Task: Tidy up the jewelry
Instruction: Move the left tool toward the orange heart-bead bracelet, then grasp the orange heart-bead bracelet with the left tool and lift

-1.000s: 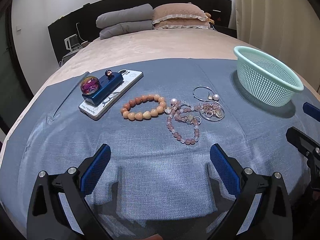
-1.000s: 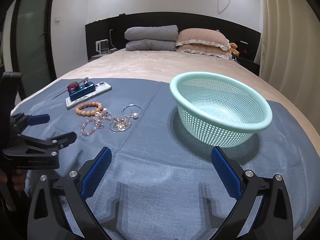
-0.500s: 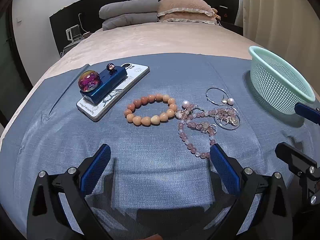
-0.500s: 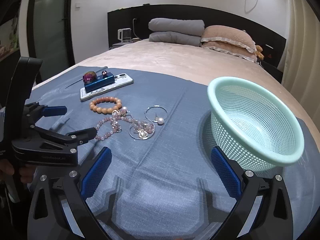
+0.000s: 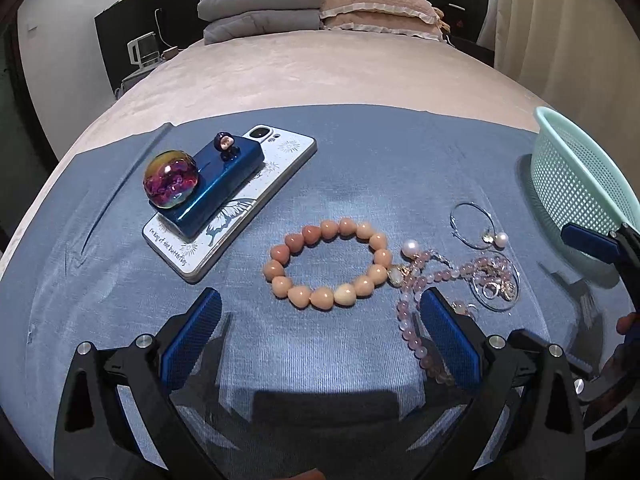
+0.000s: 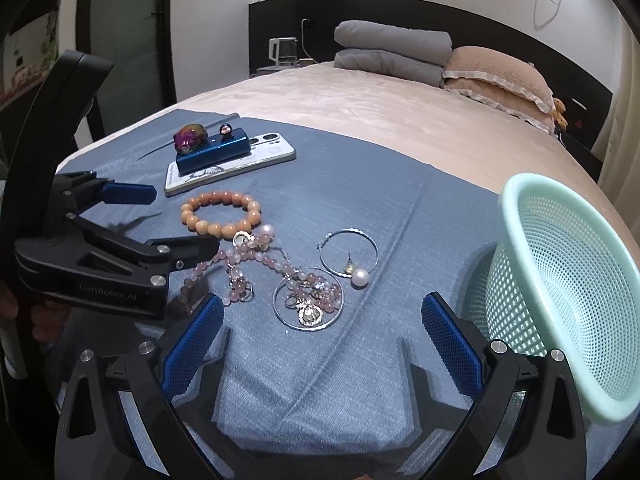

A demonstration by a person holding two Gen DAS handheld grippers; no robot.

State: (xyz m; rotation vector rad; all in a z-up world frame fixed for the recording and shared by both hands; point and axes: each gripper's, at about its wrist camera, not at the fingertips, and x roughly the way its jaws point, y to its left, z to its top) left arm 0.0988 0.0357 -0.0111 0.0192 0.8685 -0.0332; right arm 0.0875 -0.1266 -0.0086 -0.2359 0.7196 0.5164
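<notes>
An orange bead bracelet (image 5: pixel 326 264) (image 6: pixel 220 213) lies on the blue cloth (image 5: pixel 360 168). Right of it lie a pink bead strand (image 5: pixel 416 312) (image 6: pixel 256 258), a hoop earring with a pearl (image 5: pixel 478 226) (image 6: pixel 352 258) and a ring of gold charms (image 5: pixel 496 286) (image 6: pixel 310 304). My left gripper (image 5: pixel 320 324) is open, just short of the orange bracelet; its right finger covers part of the pink strand. My right gripper (image 6: pixel 322 328) is open, just short of the charm ring. A mint mesh basket (image 6: pixel 568 292) (image 5: pixel 580 176) stands at the right.
A white phone (image 5: pixel 232 208) (image 6: pixel 236 162) carries a blue box (image 5: pixel 218 186) with an iridescent ball (image 5: pixel 171 178) and a tiny figurine, left of the jewelry. Pillows and folded blankets (image 5: pixel 264 8) lie at the bed's head. The cloth ends at the near bed edge.
Both grippers have moved forward and lower toward the jewelry, which now looms larger. The right gripper has swung left, so the basket sits at its right edge. Nothing was picked up.
</notes>
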